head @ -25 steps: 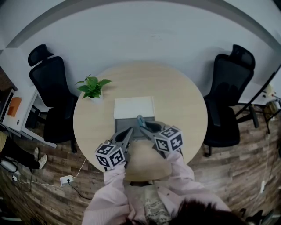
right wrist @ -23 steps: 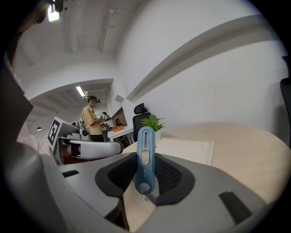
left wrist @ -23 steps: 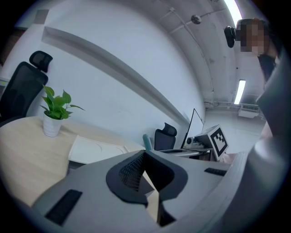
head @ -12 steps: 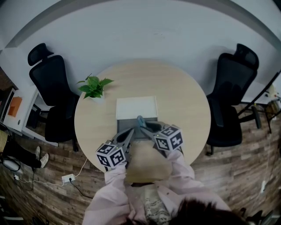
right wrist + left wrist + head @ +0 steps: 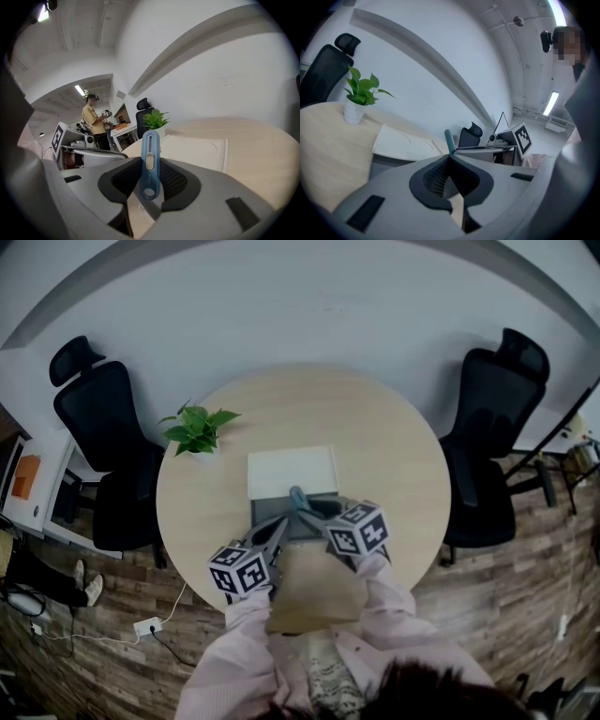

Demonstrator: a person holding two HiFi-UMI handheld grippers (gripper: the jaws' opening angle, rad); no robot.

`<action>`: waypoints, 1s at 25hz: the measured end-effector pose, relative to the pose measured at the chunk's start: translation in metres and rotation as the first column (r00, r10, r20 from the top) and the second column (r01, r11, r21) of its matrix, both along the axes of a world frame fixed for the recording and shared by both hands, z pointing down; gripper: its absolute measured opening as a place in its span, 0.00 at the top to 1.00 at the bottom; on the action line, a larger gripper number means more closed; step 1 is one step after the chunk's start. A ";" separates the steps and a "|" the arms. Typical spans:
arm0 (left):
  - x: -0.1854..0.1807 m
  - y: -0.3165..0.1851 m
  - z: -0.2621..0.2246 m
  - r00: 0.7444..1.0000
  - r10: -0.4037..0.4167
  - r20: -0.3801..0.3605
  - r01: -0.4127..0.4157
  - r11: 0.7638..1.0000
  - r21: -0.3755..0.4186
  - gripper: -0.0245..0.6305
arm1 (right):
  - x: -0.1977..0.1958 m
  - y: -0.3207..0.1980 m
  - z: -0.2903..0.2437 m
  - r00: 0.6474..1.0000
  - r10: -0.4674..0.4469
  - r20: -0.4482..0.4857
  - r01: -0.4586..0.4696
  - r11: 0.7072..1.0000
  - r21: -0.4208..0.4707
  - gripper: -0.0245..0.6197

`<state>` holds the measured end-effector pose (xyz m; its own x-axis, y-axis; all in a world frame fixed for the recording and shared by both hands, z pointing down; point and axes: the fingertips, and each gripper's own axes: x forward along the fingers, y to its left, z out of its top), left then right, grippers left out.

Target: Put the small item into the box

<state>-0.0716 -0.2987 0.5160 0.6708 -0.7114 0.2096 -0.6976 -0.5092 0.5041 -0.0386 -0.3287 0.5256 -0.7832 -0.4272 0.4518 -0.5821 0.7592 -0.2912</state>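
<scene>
Round pale-wood counter bearing a plant and an open box.
The counter [image 5: 394, 456] stands on a plank floor [image 5: 525, 615]. Near its left edge sits a small green plant [image 5: 198, 427] in a white pot. Near the middle lies a shallow box [image 5: 267, 507] with a grey inside, and its flat white lid [image 5: 291, 472] lies open on the far side, joined to the box's edge.

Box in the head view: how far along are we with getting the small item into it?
Done: the box lies open, and the blue utility knife is picked up. In hand: the right gripper clamps the knife over the box's grey near part, while the left gripper sits shut and empty beside it. Left: lower the knife into the box and release it.
</scene>
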 end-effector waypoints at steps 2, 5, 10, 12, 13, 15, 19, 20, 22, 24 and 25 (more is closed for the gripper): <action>0.000 -0.003 0.003 1.000 0.008 -0.002 -0.008 1.000 -0.010 0.95 | -0.001 -0.003 0.001 1.000 -0.001 -0.006 0.001 1.000 -0.008 0.76; 0.000 -0.004 0.007 1.000 0.025 0.003 -0.024 0.999 -0.025 0.95 | -0.003 -0.004 0.005 1.000 -0.007 -0.018 0.006 1.000 -0.023 0.76; -0.001 -0.004 0.014 0.999 0.049 0.005 -0.048 0.997 -0.055 0.95 | -0.007 -0.009 0.010 1.000 -0.007 -0.027 0.006 0.999 -0.045 0.76; -0.003 -0.004 0.016 0.999 0.051 -0.002 -0.051 0.997 -0.065 0.95 | -0.009 -0.010 0.012 0.999 -0.008 -0.034 0.006 0.998 -0.055 0.76; -0.004 -0.005 0.017 0.999 0.050 -0.004 -0.051 0.996 -0.068 0.95 | -0.010 -0.010 0.014 0.999 -0.014 -0.040 0.012 0.998 -0.058 0.76; -0.005 -0.006 0.019 0.999 0.050 -0.008 -0.051 0.996 -0.074 0.95 | -0.014 -0.010 0.018 0.998 -0.028 -0.051 0.025 0.998 -0.065 0.76; -0.003 -0.006 0.026 0.998 0.053 -0.023 -0.055 0.994 -0.099 0.95 | -0.019 -0.011 0.023 0.997 -0.047 -0.061 0.042 0.995 -0.087 0.76; -0.003 -0.005 0.027 0.998 0.056 -0.028 -0.059 0.993 -0.106 0.95 | -0.020 -0.012 0.025 0.997 -0.050 -0.066 0.044 0.995 -0.093 0.76; -0.001 -0.005 0.030 0.997 0.063 -0.036 -0.067 0.991 -0.116 0.95 | -0.020 -0.014 0.028 0.995 -0.056 -0.079 0.048 0.993 -0.106 0.76; -0.001 -0.004 0.033 0.997 0.069 -0.035 -0.073 0.989 -0.126 0.95 | -0.021 -0.015 0.033 0.994 -0.064 -0.090 0.054 0.992 -0.118 0.76; 0.000 -0.004 0.034 0.997 0.073 -0.033 -0.077 0.989 -0.130 0.95 | -0.021 -0.015 0.035 0.993 -0.069 -0.092 0.057 0.991 -0.124 0.76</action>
<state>-0.0716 -0.3026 0.5500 0.7281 -0.6266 0.2778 -0.6445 -0.4879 0.5887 -0.0600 -0.3441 0.5608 -0.7572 -0.3158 0.5717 -0.5639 0.7578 -0.3282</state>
